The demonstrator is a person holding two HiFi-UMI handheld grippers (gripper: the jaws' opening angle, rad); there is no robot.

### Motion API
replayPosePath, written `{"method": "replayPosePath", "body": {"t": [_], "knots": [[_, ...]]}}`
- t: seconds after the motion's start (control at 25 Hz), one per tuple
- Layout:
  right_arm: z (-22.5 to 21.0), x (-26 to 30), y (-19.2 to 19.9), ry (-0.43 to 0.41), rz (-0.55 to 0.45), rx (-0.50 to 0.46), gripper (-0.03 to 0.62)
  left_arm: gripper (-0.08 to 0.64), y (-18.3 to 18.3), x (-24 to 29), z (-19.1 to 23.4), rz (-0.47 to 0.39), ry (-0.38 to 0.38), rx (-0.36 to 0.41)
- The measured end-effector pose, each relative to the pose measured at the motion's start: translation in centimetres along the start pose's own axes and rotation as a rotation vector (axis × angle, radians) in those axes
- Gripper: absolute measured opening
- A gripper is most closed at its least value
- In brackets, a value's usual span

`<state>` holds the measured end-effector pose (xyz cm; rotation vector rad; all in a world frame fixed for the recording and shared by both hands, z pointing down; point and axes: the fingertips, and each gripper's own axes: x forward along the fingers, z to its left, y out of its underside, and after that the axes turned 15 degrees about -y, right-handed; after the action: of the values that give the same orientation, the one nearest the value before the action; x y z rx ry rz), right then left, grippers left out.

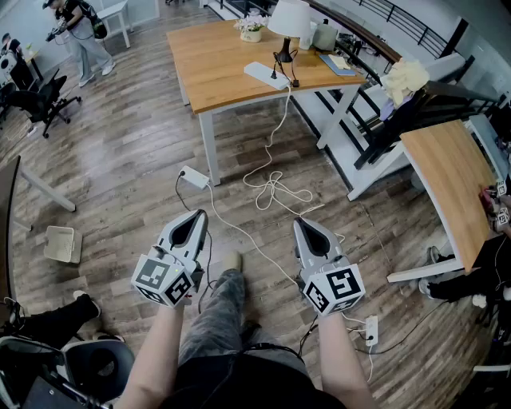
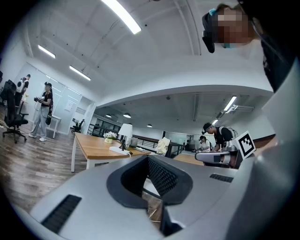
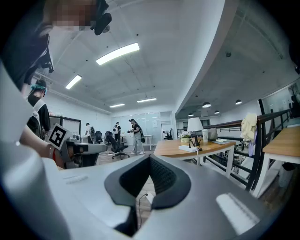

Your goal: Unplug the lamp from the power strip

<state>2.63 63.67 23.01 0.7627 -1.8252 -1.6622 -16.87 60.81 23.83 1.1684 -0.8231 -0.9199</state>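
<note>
The person's left forearm (image 1: 150, 355) and right forearm (image 1: 345, 359) reach forward side by side, well apart. The left gripper (image 1: 199, 216) and right gripper (image 1: 301, 224) are held level, pointing away from the body, jaws closed tip to tip (nothing between them).

We observe an open-plan office with a wood-plank floor (image 1: 128, 160). Ahead we find a wooden-topped desk (image 1: 223, 68) on white legs, and at the right a second wooden desk (image 1: 451, 172). A black office chair (image 1: 44, 96) stands at the far left. A black railing (image 1: 415, 24) runs behind the desks. We note a white ceiling (image 2: 154, 56) with long strip lights (image 3: 117, 53), and white walls (image 3: 93, 115).
</note>
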Motion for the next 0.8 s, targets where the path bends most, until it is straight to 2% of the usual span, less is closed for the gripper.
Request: {"method": "replayPosePath", "body": {"t": [0.16,0.4,0.64,0.8], "knots": [[-3.6,4.1,-0.2,-0.002,0.006,0.005,0.008,-0.003,-0.4,5.6,2.7,0.000,-0.001,-0.042],[-10.0,10.6,0.0,0.019,0.036,0.039,0.007,-0.003,-1.2,15.0,6.9,0.011,0.022,-0.056],[-15.3,17.6,0.4,0.031,0.075,0.042,0.007,-0.003,-2.6,22.4,12.1,0.004,0.004,-0.075],[-17.9,20.5,0.0,0.050,0.067,0.052,0.008,-0.003,-2.6,25.6,13.7,0.027,0.029,-0.043]]}}
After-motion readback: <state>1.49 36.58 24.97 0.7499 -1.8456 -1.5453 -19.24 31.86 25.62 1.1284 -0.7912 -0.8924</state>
